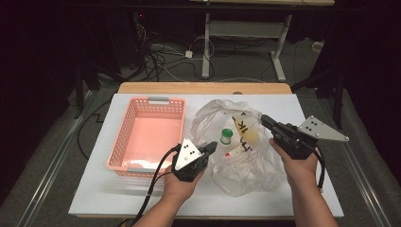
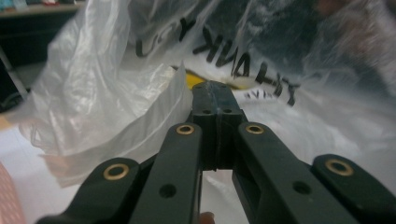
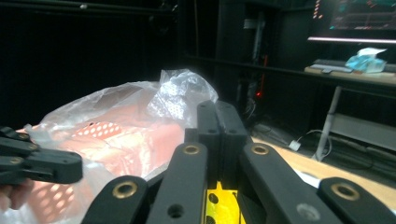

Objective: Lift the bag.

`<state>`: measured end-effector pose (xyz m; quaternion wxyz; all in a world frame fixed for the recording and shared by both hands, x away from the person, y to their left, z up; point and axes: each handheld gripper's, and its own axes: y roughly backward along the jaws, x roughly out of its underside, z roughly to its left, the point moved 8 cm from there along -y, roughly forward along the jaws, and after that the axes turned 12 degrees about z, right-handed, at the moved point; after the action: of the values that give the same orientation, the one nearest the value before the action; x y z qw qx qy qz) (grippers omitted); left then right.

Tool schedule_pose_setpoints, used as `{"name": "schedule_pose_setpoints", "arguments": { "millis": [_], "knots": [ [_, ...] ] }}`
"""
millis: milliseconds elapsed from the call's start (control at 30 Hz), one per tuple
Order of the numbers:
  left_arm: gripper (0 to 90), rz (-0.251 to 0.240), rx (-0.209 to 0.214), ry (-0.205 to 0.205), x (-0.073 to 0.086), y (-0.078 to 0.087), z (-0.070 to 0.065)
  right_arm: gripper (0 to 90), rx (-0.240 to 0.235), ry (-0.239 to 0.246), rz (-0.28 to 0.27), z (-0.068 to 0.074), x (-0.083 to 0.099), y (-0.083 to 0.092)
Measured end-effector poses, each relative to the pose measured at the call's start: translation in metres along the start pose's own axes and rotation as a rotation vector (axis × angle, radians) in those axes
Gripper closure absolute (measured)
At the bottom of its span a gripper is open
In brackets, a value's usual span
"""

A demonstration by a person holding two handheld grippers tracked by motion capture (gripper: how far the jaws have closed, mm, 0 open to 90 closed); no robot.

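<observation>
A clear plastic bag (image 1: 239, 177) with black lettering lies crumpled on the white table (image 1: 94, 194). Inside it are a green-capped roll (image 1: 226, 136), a yellow item (image 1: 250, 135) and a small red-tipped piece (image 1: 230, 153). My left gripper (image 1: 213, 145) is at the bag's left edge. In the left gripper view its jaws (image 2: 215, 88) are together, with a taut fold of the bag (image 2: 116, 102) running into the tips. My right gripper (image 1: 264, 119) is at the bag's upper right edge, jaws together (image 3: 217, 107). The film (image 3: 121, 105) is beside them; I cannot tell if it is pinched.
A pink perforated basket (image 1: 124, 137) stands empty left of the bag, close to my left hand. The table's wooden far edge (image 1: 203, 88) lies behind. Beyond it are desk legs (image 1: 206, 47) and cables (image 1: 156, 56) on the floor. My left gripper (image 3: 37, 163) appears at the left of the right gripper view.
</observation>
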<state>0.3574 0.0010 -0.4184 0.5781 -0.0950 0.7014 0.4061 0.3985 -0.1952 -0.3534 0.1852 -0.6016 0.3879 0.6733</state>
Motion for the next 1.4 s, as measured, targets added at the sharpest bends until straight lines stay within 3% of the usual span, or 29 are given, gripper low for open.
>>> {"name": "schedule_pose_setpoints", "arguments": {
  "millis": [367, 733, 1167, 1400],
  "knots": [
    [88.7, -0.125, -0.021, -0.025, -0.055, -0.001, 0.007, 90.0, 0.044, -0.032, -0.052, -0.017, -0.025, -0.009],
    [88.8, -0.229, -0.057, -0.066, -0.113, 0.004, 0.016, 90.0, 0.110, -0.022, -0.118, -0.034, -0.062, -0.007],
    [88.8, -0.312, -0.080, -0.116, -0.184, 0.016, 0.017, 90.0, 0.198, -0.006, -0.195, -0.062, -0.122, 0.015],
    [88.7, -0.349, -0.097, -0.136, -0.218, 0.022, 0.019, 90.0, 0.226, -0.012, -0.222, -0.072, -0.139, 0.023]
  ]
}}
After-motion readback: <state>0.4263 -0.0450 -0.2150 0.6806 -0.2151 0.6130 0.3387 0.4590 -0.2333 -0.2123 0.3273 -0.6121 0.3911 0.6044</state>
